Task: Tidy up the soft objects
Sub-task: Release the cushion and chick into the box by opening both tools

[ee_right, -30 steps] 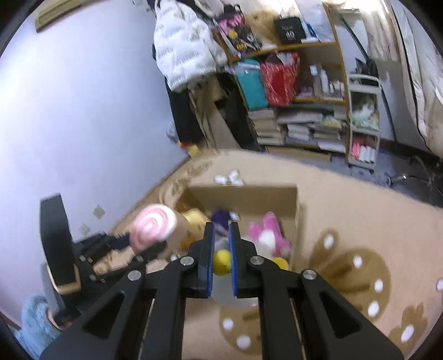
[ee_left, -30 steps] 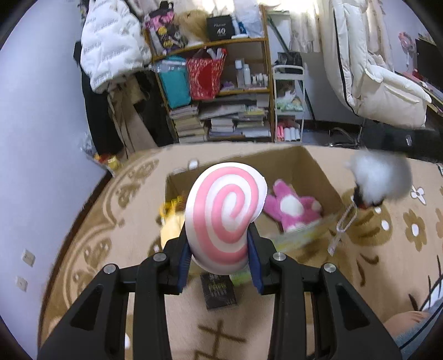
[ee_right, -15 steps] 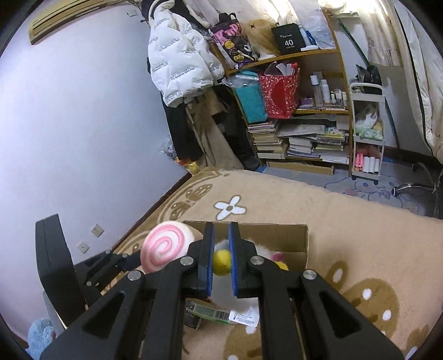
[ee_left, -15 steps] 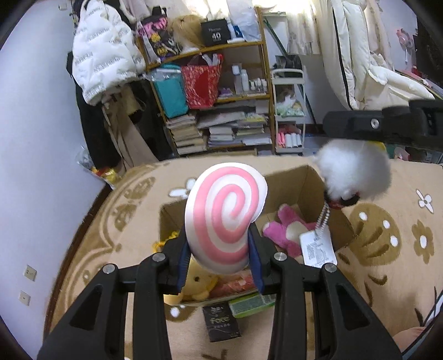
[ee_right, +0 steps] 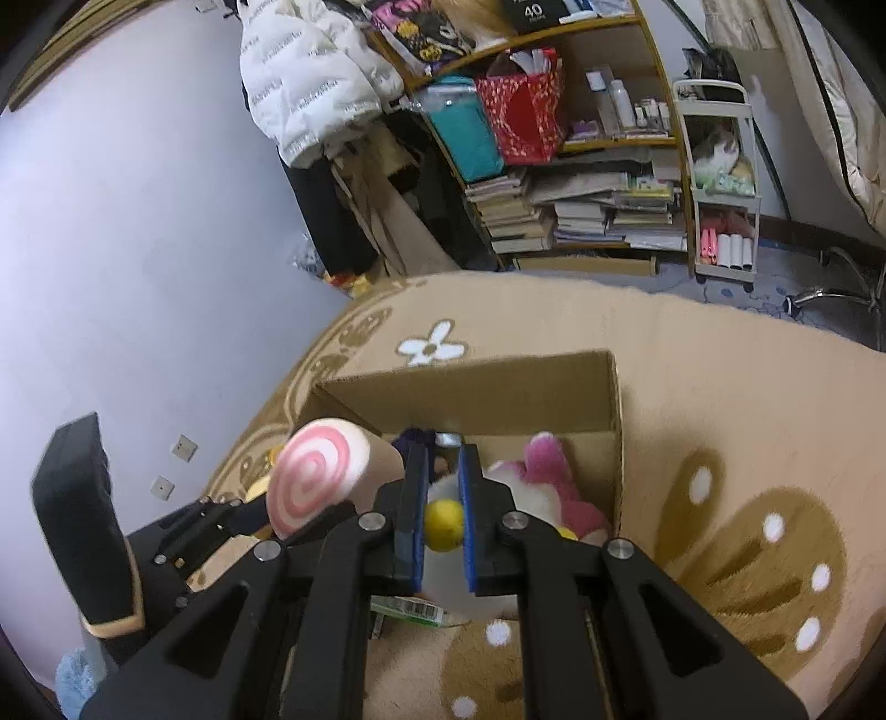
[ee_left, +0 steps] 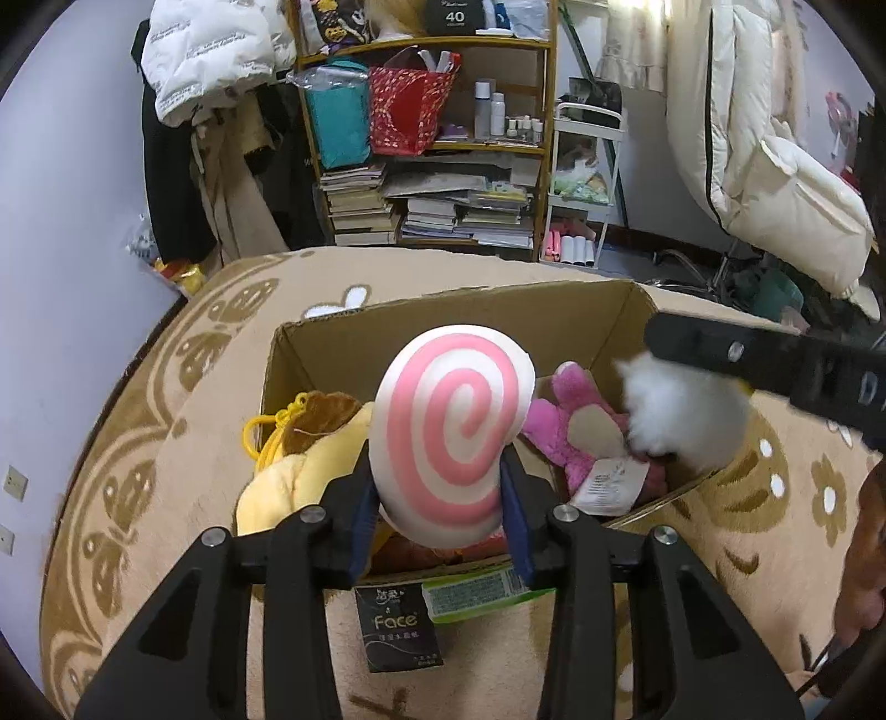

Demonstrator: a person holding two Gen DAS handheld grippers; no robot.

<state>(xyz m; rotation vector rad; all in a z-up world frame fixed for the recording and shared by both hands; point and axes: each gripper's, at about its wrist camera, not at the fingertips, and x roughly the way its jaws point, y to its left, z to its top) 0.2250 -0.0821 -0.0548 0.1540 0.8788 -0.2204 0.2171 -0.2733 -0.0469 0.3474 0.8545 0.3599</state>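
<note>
Now 2 Toys Over the Box

We hold the swirl cushion (ee_left: 454,426) in our left gripper (ee_left: 443,498), jaws easing apart, pads still touching it, above the cardboard box (ee_left: 443,315). Our right gripper (ee_right: 443,515) pinches the white plush's (ee_right: 448,576) yellow beak (ee_right: 443,518) over the pink bear (ee_right: 554,493).

A cluttered wooden bookshelf (ee_left: 437,138) stands against the back wall, holding a red gift bag (ee_left: 407,111), a teal bag (ee_left: 338,124) and stacked books (ee_left: 360,205). A white puffer jacket (ee_left: 210,50) hangs to its left. Beside it stands a small white trolley (ee_left: 581,183). A beige patterned rug (ee_right: 747,443) covers the floor.
</note>
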